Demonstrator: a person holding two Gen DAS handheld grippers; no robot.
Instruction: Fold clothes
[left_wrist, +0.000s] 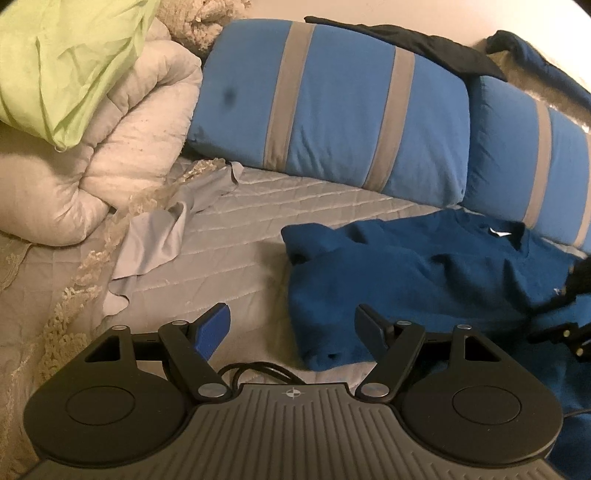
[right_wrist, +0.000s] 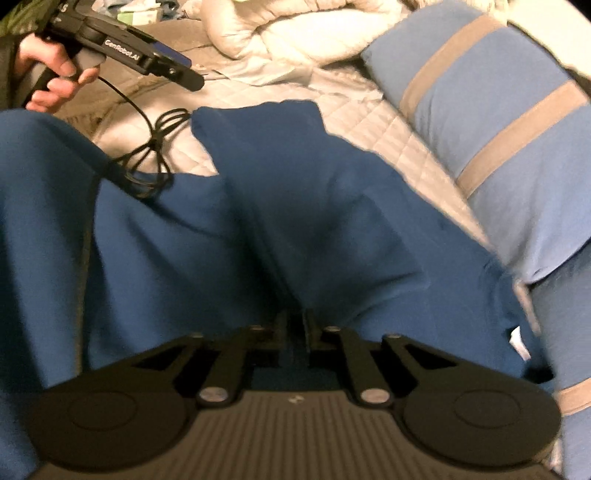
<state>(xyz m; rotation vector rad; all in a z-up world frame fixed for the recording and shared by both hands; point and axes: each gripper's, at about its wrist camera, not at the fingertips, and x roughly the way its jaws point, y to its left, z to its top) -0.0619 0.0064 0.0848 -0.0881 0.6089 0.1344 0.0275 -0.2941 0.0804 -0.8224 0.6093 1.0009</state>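
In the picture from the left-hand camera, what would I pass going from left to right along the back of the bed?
Green pillow → rolled white comforter → blue pillow with grey stripes → second striped blue pillow.

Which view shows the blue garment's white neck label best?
The left wrist view: the label sits sharp at the collar of the blue garment, spread on the bed. The right wrist view shows only a blurred white tag at the cloth's right edge.

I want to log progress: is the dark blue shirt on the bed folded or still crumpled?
Still crumpled: the dark blue shirt lies bunched and uneven on the bed.
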